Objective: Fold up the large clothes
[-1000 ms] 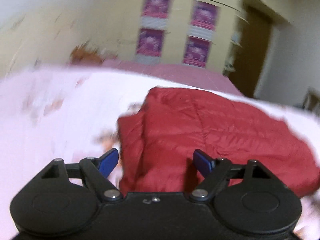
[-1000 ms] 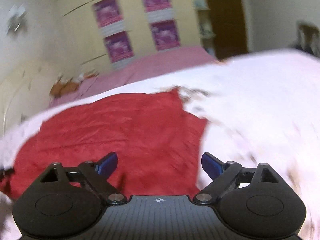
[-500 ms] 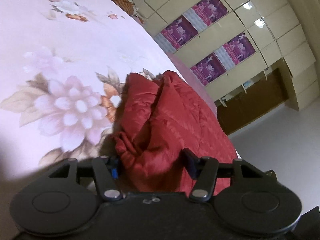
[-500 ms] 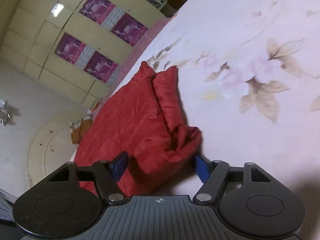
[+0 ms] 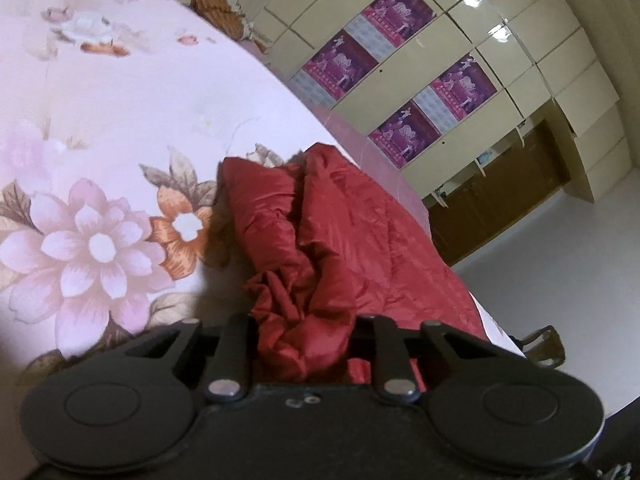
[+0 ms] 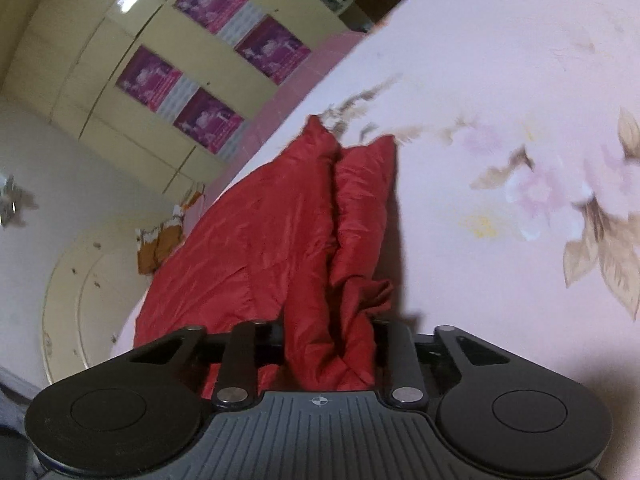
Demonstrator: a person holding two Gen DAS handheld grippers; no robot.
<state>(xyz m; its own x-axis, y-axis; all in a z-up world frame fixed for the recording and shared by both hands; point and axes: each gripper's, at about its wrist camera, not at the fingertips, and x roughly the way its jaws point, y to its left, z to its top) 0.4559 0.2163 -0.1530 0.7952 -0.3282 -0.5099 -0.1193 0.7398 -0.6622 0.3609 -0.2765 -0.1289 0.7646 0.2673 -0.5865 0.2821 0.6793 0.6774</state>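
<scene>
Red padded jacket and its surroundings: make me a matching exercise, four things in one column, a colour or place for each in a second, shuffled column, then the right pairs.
Things:
1. red padded jacket
2. bedsheet
3. posters
4. left hand-held gripper

Colour or place:
A. purple, stuck on the cream cupboard doors
B. pale pink with printed flowers
C. black, its jaws closing with bunched red fabric between them
D. lying on the bed, one corner gathered up

Pairs: 1-D, 2-B, 3-A, 4-C
</scene>
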